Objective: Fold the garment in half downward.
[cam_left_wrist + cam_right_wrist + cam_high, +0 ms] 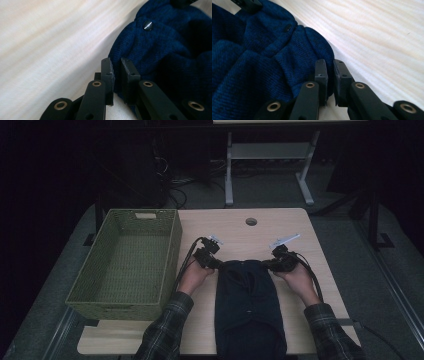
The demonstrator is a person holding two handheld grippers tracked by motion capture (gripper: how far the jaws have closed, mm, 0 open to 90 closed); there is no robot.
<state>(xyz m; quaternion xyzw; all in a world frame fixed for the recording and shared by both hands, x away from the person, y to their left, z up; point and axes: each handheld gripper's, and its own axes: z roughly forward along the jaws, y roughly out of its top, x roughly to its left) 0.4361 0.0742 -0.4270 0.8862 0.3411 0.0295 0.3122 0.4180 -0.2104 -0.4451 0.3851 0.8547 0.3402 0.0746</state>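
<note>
Pinching garment (248,305) top corners | left claw (116,65) | right claw (330,67)

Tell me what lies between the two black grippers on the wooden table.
In the high view, the far edge of the dark blue knitted garment spans the stretch between the left gripper and the right gripper; each pinches one corner.

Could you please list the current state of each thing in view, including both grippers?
Garment: dark blue knit, lying flat on the table, far corners pinched by the grippers.
Left gripper: jaws shut on the garment's edge.
Right gripper: jaws shut on the garment's edge.
Basket: upright, empty, left of the garment.
Table: bare wood around the garment.
</note>
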